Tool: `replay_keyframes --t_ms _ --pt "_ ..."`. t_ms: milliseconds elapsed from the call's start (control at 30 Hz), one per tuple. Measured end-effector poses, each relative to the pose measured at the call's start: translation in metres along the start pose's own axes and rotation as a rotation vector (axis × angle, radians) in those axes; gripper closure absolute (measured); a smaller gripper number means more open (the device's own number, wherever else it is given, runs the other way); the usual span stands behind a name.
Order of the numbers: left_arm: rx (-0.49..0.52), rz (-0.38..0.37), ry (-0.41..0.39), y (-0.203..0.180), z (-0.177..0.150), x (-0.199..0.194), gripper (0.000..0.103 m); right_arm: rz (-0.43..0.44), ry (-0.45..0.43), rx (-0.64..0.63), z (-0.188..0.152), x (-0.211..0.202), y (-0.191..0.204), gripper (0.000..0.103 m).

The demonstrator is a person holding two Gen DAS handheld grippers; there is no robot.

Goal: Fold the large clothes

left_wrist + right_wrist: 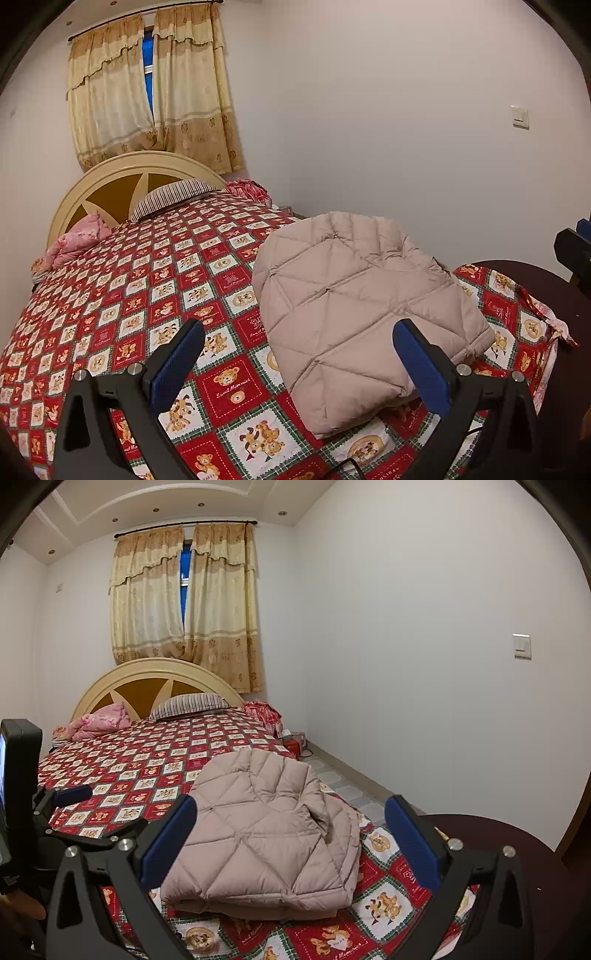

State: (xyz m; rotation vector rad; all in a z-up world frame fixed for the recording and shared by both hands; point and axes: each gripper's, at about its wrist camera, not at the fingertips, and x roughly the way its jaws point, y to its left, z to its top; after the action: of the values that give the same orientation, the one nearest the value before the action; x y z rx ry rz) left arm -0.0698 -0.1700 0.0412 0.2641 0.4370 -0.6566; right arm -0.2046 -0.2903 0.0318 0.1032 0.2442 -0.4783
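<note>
A beige quilted puffer jacket [354, 310] lies folded into a thick bundle on the near right part of the bed; it also shows in the right wrist view [266, 834]. My left gripper [299, 365] is open and empty, held above the bed with the jacket's near left corner between and beyond its blue fingers [421, 365]. My right gripper [291, 842] is open and empty, hovering just in front of the jacket. The left gripper [70, 794] shows at the left edge of the right wrist view.
The bed has a red teddy-bear patchwork cover [147, 295]. A striped pillow [173, 195], a pink quilt [77, 240] and a red cloth [247, 188] lie by the cream headboard [122, 177]. A white wall [406, 129] runs on the right, a dark footboard [517, 842] nearby.
</note>
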Motion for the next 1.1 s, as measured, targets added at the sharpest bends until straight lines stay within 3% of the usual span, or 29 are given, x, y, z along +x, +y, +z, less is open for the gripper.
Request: replay_keyframes --t_ms 1100 --pt "-0.011 0.015 -0.013 0.004 -0.0001 0.0005 0.001 0.004 0.01 0.001 0.0027 -0.0041 -0.0019 0.0"
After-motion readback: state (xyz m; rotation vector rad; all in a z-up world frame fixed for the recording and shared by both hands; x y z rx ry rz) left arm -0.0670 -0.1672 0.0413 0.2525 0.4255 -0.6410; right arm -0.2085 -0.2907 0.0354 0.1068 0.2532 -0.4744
